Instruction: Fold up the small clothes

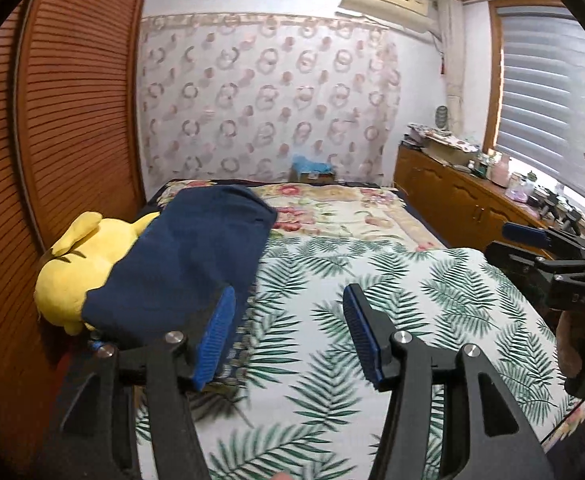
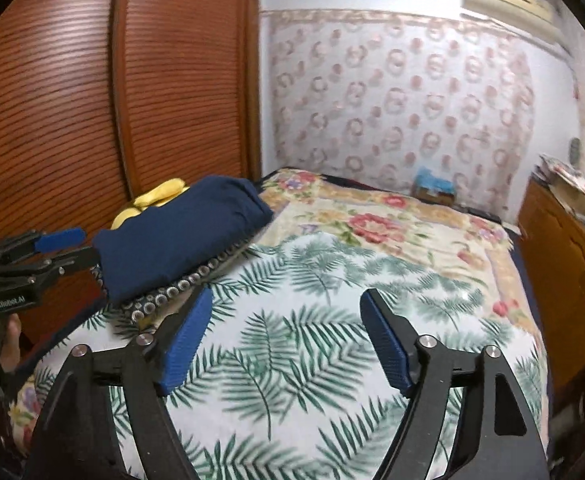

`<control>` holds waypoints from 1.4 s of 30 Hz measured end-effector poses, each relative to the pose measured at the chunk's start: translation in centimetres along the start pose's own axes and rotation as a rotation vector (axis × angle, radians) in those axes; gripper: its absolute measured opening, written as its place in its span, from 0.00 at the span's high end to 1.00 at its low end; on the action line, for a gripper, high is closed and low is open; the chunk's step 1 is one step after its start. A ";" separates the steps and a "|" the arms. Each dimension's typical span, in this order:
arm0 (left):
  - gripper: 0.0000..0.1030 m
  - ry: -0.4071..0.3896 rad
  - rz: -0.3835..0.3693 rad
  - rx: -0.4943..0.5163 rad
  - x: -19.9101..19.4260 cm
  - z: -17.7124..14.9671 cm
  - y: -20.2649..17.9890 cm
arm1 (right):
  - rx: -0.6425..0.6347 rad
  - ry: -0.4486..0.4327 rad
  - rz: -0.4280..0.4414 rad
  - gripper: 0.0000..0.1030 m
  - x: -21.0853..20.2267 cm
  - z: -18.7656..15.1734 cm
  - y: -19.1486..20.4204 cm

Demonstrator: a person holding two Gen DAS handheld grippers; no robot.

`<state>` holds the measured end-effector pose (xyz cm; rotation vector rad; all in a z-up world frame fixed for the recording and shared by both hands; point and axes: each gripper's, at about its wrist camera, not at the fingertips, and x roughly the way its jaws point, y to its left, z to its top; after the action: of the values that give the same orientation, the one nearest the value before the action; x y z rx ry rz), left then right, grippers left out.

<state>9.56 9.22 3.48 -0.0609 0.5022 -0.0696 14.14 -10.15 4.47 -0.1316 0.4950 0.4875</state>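
Observation:
A folded navy garment (image 1: 188,264) lies at the bed's left edge on top of a dark patterned cloth (image 2: 172,292), and it leans partly on a yellow plush toy (image 1: 80,264). My left gripper (image 1: 288,300) hovers open over the leaf-print sheet (image 1: 372,280), just right of the navy garment, with nothing between its pads. In the right wrist view its blue pad (image 2: 60,238) shows beside the garment's near-left end. My right gripper (image 2: 286,304) stands open wide above the sheet, empty, to the right of the navy garment (image 2: 180,232).
Louvred wooden wardrobe doors (image 1: 72,120) run close along the bed's left side. A floral blanket (image 1: 332,208) covers the far half of the bed. A cluttered wooden cabinet (image 1: 452,200) stands along the right, under the window. A small box with blue cloth (image 1: 310,168) sits at the far wall.

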 end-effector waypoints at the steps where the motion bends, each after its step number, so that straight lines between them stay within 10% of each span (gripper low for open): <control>1: 0.46 -0.003 -0.007 0.004 -0.1 0.1 -0.4 | 0.016 -0.010 -0.015 0.21 -0.7 -0.2 -0.3; 11: 0.46 -0.018 0.008 0.051 -1.7 0.5 -4.8 | 0.121 -0.101 -0.162 0.20 -7.3 -2.2 -2.7; 42: 0.46 -0.044 0.013 0.060 -2.8 0.2 -6.5 | 0.153 -0.151 -0.194 0.20 -10.2 -3.3 -3.6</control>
<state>6.88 3.03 5.49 -0.0005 0.4564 -0.0706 6.61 -18.39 6.52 0.0042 0.3656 0.2663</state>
